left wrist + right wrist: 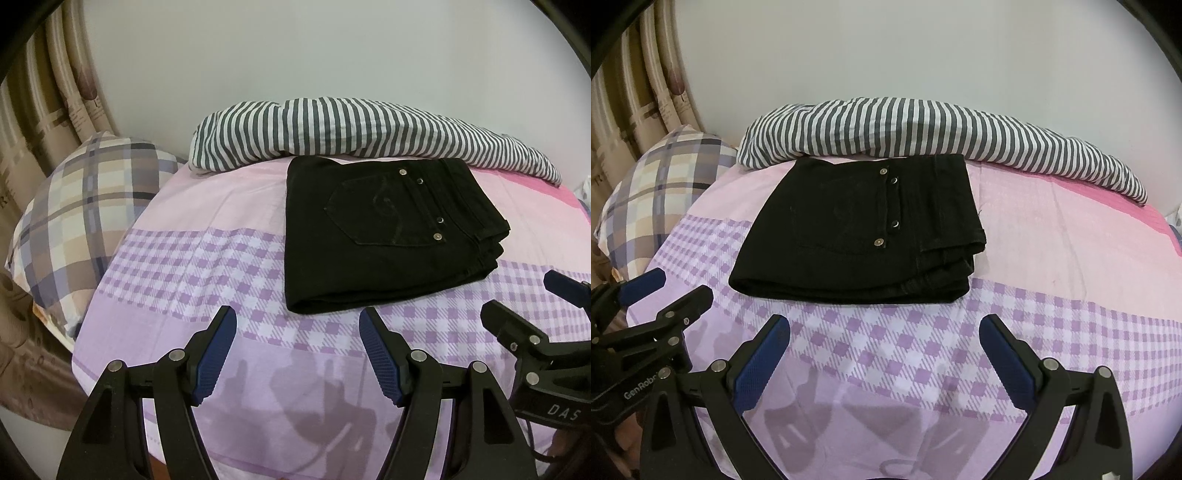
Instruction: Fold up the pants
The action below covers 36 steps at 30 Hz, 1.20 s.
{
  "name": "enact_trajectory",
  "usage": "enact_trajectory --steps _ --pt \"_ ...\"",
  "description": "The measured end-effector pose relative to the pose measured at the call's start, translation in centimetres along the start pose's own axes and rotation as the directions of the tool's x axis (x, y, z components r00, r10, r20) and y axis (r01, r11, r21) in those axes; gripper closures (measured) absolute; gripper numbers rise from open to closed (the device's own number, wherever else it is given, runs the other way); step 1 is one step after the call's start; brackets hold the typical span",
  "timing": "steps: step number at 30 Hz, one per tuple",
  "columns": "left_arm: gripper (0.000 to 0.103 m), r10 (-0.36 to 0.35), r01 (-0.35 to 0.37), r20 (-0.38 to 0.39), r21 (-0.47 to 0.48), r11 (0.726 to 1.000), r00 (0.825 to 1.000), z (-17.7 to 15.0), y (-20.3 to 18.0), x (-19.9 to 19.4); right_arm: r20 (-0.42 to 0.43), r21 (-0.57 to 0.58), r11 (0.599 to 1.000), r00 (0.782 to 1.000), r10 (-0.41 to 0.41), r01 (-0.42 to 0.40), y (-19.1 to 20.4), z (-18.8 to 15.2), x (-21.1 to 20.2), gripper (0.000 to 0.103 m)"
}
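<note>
The black pants (384, 232) lie folded into a compact stack on the bed, back pocket and metal rivets facing up; they also show in the right wrist view (860, 229). My left gripper (297, 317) is open and empty, hovering just short of the pants' near edge. My right gripper (884, 326) is open and empty, also just short of the near edge. The right gripper shows at the right of the left wrist view (524, 295), and the left gripper at the left of the right wrist view (683, 284).
The bed has a pink and purple checked sheet (207, 266). A grey-and-white striped duvet (332, 129) is bunched along the wall behind the pants. A plaid pillow (85, 206) lies at the left, beside beige curtains (44, 96).
</note>
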<state>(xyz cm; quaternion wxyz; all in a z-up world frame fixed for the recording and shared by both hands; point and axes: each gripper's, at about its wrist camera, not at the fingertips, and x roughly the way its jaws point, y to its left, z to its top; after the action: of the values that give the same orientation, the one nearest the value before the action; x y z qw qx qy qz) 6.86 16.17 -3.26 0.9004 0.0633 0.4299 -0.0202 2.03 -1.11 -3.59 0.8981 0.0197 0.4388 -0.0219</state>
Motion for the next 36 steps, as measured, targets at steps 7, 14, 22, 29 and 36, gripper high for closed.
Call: enact_trajectory --steps 7,14,22,29,36 --pt "0.033 0.006 -0.006 0.005 0.002 1.000 1.000 0.15 0.03 0.06 -0.009 0.005 1.000 1.000 0.000 0.000 -0.08 -0.24 0.18 0.002" --pt "0.033 0.022 -0.022 0.010 0.004 1.000 1.000 0.18 0.09 0.01 -0.012 0.007 1.000 1.000 0.001 -0.001 -0.14 -0.27 0.26 0.002" --pt "0.033 0.022 -0.022 0.012 0.014 1.000 1.000 0.05 -0.16 -0.06 -0.019 0.011 1.000 1.000 0.000 0.000 -0.09 -0.58 0.39 0.002" --pt "0.033 0.023 -0.023 0.012 0.012 1.000 1.000 0.03 -0.18 -0.11 -0.019 0.010 1.000 1.000 0.003 -0.002 -0.15 -0.55 0.41 0.002" --pt "0.033 0.012 -0.012 0.012 0.015 1.000 1.000 0.02 -0.16 -0.07 -0.023 0.020 1.000 1.000 0.003 -0.002 -0.27 -0.77 0.43 0.002"
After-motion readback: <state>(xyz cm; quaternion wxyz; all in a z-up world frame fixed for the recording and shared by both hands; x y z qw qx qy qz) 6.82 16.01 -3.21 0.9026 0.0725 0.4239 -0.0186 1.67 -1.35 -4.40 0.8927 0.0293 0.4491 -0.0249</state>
